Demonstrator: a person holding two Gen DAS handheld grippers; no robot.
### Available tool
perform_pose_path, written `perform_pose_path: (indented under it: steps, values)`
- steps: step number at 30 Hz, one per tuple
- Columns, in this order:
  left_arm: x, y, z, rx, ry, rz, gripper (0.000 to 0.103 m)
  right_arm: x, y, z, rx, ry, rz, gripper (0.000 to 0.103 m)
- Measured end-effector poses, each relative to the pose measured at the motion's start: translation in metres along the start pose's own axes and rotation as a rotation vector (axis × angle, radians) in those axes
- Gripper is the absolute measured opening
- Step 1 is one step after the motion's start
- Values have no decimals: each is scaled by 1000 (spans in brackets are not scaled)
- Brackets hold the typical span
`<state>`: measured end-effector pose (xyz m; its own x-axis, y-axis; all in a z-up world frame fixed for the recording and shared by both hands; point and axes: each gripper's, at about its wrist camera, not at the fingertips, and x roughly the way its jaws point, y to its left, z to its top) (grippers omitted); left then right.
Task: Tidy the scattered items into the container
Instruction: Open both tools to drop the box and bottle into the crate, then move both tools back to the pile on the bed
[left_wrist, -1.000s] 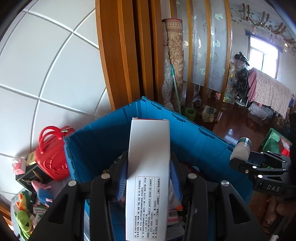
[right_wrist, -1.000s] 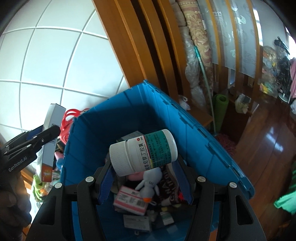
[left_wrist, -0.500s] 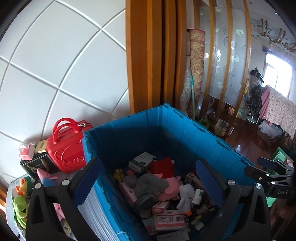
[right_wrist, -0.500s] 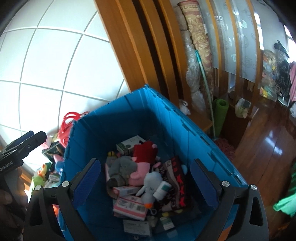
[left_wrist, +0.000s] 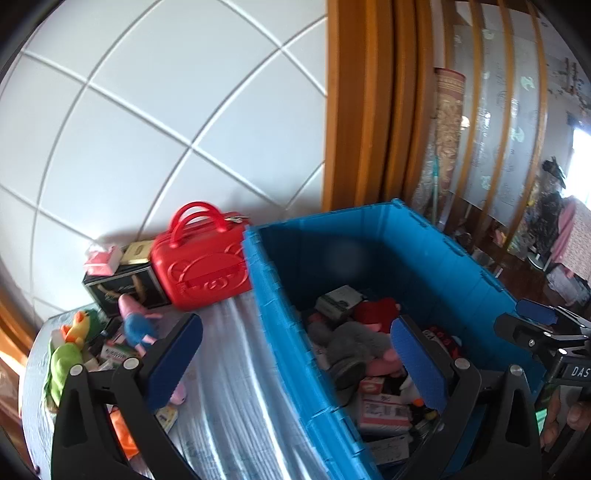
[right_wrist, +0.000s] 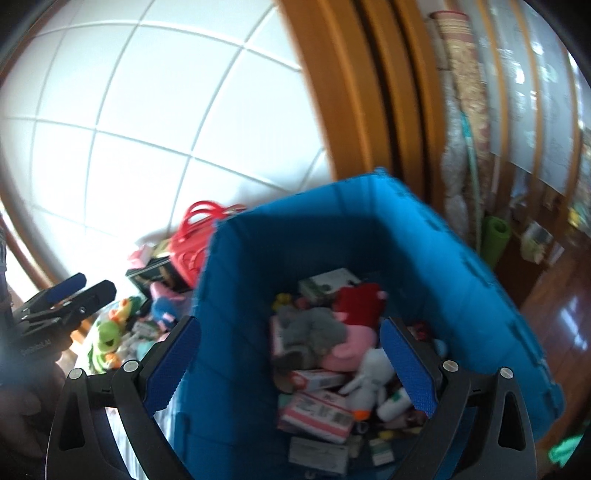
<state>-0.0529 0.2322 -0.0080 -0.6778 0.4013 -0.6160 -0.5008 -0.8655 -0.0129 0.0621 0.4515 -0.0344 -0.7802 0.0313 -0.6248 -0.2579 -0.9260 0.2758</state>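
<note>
Both tongs, left tongs (left_wrist: 295, 363) and right tongs (right_wrist: 290, 363), spread, empty over blue container (left_wrist: 458, 258); better swing left toward toys (left_wrist: 138, 326) at worktop's far-left corner.

- Left tongs (left_wrist: 295, 363): jaws spread wide, nothing between the blue pads (left_wrist: 173, 360). Both black fingers angle outward from the bottom of the frame.
- Right tongs (right_wrist: 290, 363): jaws also spread wide, nothing held; blue pads (right_wrist: 406, 367) face each other across the gap.
- Left wrist view shows the right tongs at the right edge, tips pointing left, with the person's hand (left_wrist: 565, 417) gripping below.
- Right wrist view shows the left tongs at the left edge, tips pointing right; the hand under them is blurred.
</note>
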Motion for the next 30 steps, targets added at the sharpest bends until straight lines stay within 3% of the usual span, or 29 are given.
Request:
perform_pose_path:
  steps: [8, 16, 30]
  values:
    - [-30, 73, -38, -97, 15, 130, 103, 20, 65, -7, -103, 32, 110, 99]
    - [-65, 171, -87, -199, 28, 225, 103, 31, 147, -25, -178, 52, 171, 99]
    - [-124, 376, -198, -292, 125, 336, 103, 87, 327, -107, -258, 169, 188, 99]
